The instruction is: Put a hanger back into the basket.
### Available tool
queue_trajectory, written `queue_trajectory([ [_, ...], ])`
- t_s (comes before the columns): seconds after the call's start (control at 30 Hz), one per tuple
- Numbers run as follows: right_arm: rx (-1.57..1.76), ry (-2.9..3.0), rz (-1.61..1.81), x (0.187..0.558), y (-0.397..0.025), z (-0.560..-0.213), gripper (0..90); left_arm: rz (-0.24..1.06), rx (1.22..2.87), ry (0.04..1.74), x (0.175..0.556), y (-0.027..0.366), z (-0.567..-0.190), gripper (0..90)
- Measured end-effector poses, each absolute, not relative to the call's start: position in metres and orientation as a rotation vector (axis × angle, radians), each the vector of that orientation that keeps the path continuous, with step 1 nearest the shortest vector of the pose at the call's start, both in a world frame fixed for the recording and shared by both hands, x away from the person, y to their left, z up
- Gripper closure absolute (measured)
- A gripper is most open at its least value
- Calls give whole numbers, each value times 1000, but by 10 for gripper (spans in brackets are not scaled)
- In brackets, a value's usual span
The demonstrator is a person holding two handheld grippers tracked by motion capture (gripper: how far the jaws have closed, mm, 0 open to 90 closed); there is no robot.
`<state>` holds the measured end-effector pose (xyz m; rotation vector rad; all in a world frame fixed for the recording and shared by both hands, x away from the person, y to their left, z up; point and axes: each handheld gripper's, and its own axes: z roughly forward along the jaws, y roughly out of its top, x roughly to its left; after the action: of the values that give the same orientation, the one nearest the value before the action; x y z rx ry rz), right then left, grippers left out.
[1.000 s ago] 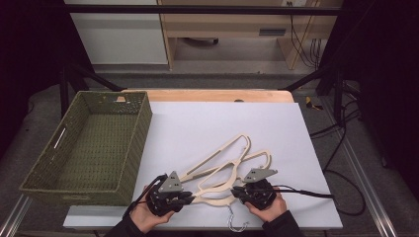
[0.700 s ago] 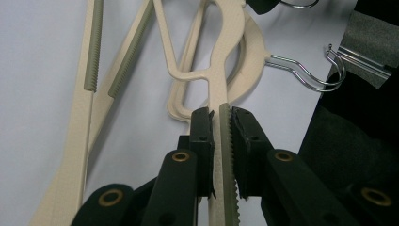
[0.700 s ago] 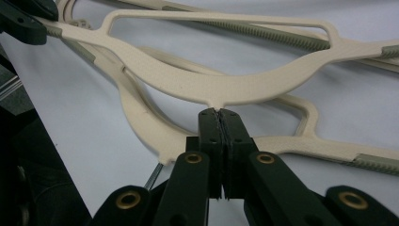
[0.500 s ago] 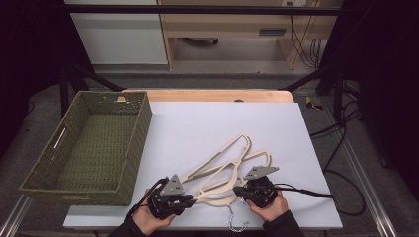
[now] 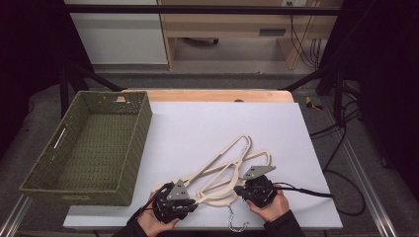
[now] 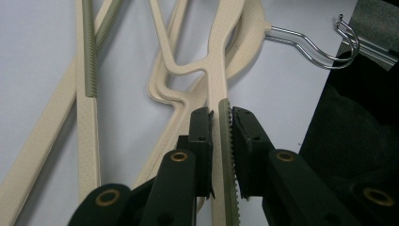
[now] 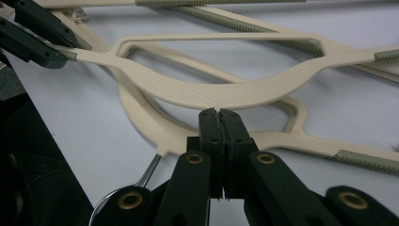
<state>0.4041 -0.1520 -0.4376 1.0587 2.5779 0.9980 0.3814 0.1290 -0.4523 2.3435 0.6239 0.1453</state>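
Right of the woven green basket (image 5: 89, 148), near the counter's (image 5: 207, 123) front edge, cream plastic hangers (image 5: 225, 168) lie stacked. My left hand-held gripper (image 6: 221, 122) clamps one hanger's ribbed arm; my right hand-held gripper (image 7: 219, 115), jaws together, holds nothing. Lifting one-sided, I risk dragging tangled hangers along.

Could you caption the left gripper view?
Left claw closed on a cream hanger's ribbed arm, above a white table.

Hangers (image 5: 225, 168) lie on table (image 5: 207, 123), right of basket (image 5: 91, 148).
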Motion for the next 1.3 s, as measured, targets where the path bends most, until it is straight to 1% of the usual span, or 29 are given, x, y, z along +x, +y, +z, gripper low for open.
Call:
queue_trajectory([
  [0.03,1060,2583,991,404,-152,-437,895,161,2347,621,381,127,-452,766],
  [0.17,1063,2568,1020,404,-154,-434,895,255,2336,604,379,115,-445,554],
  [0.27,1047,2575,1013,404,-155,-432,895,311,2323,572,382,102,-431,433],
  [0.33,1048,2574,1020,404,-155,-432,894,297,2315,565,387,89,-423,392],
  [0.43,1057,2572,1016,403,-156,-430,894,257,2336,539,398,64,-420,373],
  [0.5,1039,2570,1031,404,-157,-430,894,253,2391,522,406,49,-424,372],
  [0.57,1042,2572,1022,404,-157,-429,894,218,2412,532,412,39,-431,380],
  [0.73,1041,2570,1019,403,-158,-427,894,188,2453,557,422,31,-446,520],
  [0.8,1040,2571,1019,403,-158,-427,893,167,2462,567,423,32,-449,607],
  [0.87,1037,2569,1020,403,-158,-427,892,124,2454,568,424,34,-450,677],
  [0.9,1037,2570,1019,403,-158,-427,892,124,2457,562,423,34,-449,702],
  [1.03,1040,2567,1033,402,-158,-425,884,163,2447,541,420,34,-448,714],
  [1.1,1005,2557,1058,401,-160,-422,863,167,2438,540,418,35,-445,719],
  [1.17,968,2518,1138,399,-165,-415,814,184,2430,536,417,36,-444,723],
  [1.23,939,2450,1223,396,-172,-404,743,188,2428,534,416,38,-442,725],
  [1.27,926,2413,1272,394,-177,-397,729,194,2420,534,415,39,-441,727],
  [1.3,922,2372,1319,392,-183,-390,691,198,2414,538,414,40,-439,729],
])
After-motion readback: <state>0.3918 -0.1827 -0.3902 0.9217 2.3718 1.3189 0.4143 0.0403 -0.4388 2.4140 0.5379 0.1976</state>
